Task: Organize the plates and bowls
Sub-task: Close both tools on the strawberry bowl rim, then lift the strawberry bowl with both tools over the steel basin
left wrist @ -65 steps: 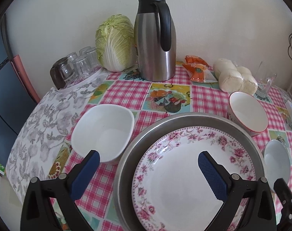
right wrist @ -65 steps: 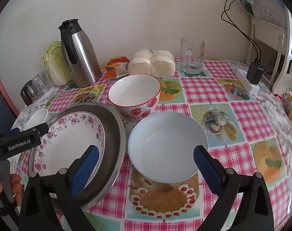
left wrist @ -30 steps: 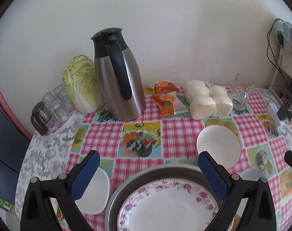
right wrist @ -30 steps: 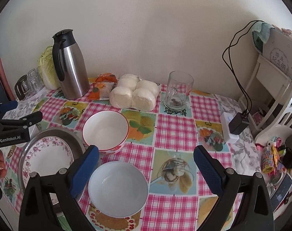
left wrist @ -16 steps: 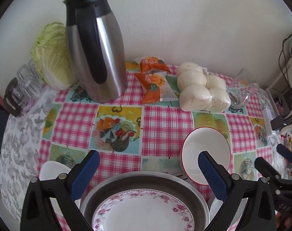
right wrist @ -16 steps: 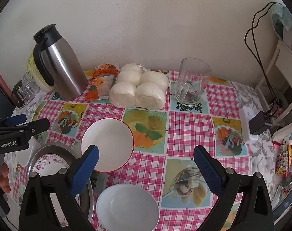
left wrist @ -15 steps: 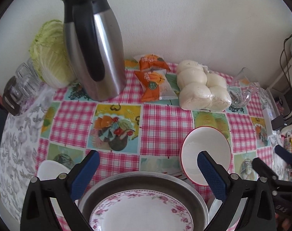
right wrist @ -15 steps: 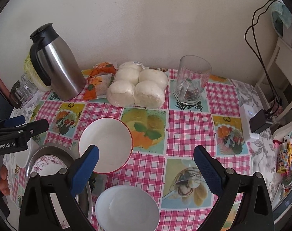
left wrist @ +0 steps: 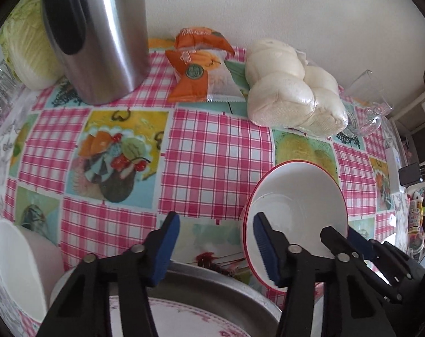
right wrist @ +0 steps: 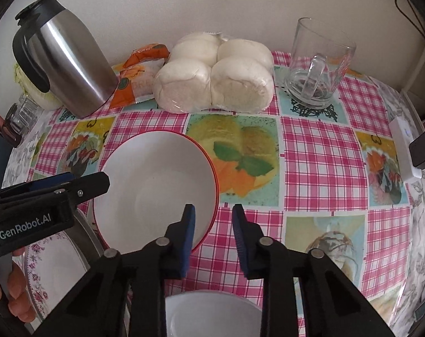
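Our right tool (right wrist: 213, 231), fingers narrowly apart, straddles the near rim of the red-rimmed bowl (right wrist: 156, 185) on the desk (right wrist: 319, 151), clamping nothing. Our left tool (left wrist: 216, 241) hangs open at the bowl's other side, above the floral plate (right wrist: 55, 261) in its metal pan (left wrist: 212, 286). Beyond stand buns (right wrist: 212, 81), jug (right wrist: 69, 61) and mug (right wrist: 316, 64).

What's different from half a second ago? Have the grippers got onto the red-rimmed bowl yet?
Both grippers came down and narrowed. The right gripper now straddles the near rim of the red-rimmed bowl; the left gripper straddles its other side. Neither looks clamped yet. The bowl, plate and jug stayed put.
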Demonstrator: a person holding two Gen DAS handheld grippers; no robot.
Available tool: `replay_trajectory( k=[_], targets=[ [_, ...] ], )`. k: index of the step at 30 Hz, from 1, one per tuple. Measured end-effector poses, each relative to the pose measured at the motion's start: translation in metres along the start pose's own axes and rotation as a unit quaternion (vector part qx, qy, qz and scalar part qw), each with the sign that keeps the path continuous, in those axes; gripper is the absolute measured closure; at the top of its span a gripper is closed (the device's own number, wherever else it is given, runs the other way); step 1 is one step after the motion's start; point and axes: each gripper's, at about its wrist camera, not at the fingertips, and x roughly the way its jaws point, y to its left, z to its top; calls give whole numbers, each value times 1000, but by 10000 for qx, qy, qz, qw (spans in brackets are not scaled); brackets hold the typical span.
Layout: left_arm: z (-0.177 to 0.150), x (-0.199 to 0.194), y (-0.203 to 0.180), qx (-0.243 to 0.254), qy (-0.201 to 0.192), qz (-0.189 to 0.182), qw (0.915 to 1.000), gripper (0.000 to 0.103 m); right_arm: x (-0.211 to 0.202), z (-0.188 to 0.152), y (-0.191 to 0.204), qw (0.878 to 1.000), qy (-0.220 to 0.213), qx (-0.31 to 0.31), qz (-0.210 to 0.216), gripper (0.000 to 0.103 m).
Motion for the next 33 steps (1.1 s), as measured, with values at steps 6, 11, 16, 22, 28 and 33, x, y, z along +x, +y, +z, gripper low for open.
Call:
replay_trajectory(
  k=[6, 11, 16, 22, 28, 33],
  targets=[
    [-1, 19, -5, 51, 160, -68, 9998, 69, 16, 2, 4, 10000, 83, 6, 29, 87],
    [-4, 28, -17, 246, 130, 3, 9996, 82, 25, 3, 3, 9999, 91, 72, 70, 87],
    [-8, 30, -27, 425, 76, -4, 9991, 93, 24, 0, 2, 9998, 47, 128, 152, 87],
    [-15, 14, -34, 470, -212, -10, 9987, 94, 10, -4, -3, 9993, -131, 237, 262, 88],
    [-23, -34, -48, 595, -721, -38, 9956, 94, -30, -9, -2, 9979, -575, 189, 218, 88],
    [-36, -74, -47, 628, -961, 38, 9934, 94, -72, -25, 8, 9960, -889, 60, 62, 88]
  ],
)
